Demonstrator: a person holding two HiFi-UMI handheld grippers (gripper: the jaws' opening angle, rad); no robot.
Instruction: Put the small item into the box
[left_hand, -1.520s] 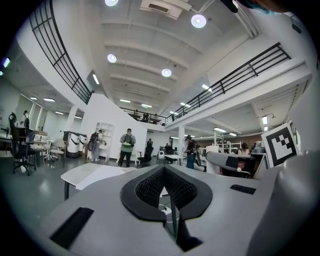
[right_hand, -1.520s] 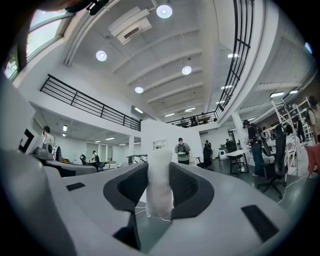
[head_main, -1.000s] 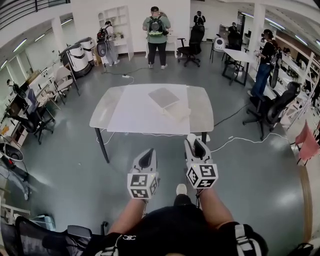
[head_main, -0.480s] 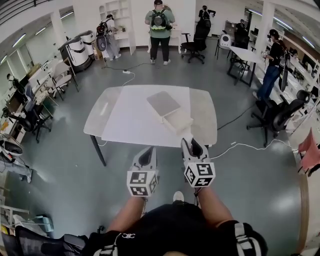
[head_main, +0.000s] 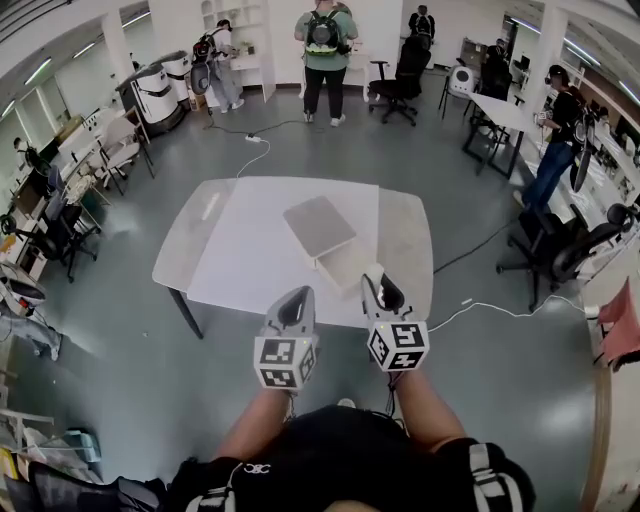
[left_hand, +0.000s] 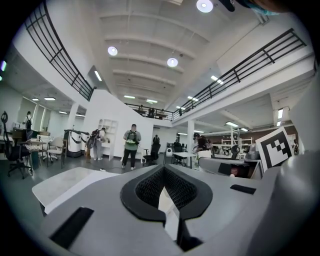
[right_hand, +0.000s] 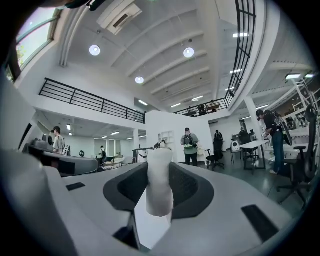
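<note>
In the right gripper view a small white cylinder-shaped item (right_hand: 160, 181) stands upright between the dark pads of my right gripper (right_hand: 161, 192), which is shut on it. In the head view that right gripper (head_main: 376, 278) hovers over the near right edge of the table (head_main: 200, 240). On the table's white mat lies the box (head_main: 346, 263), pale, with its grey lid (head_main: 318, 225) beside it at the far side. My left gripper (head_main: 297, 300) is level with the right one, at the table's near edge. Its jaws (left_hand: 165, 197) are closed together with nothing between them.
Several people stand at the back by white shelves (head_main: 235, 40). Office chairs (head_main: 560, 245) and a second table (head_main: 500, 110) are on the right. A cable (head_main: 490, 305) runs over the floor by the table's right legs. White machines (head_main: 160, 95) stand at the left.
The table and box have come nearer and lower in the head view. Both grippers keep their pose, now reaching the table's near edge. The right one still grips the item.
</note>
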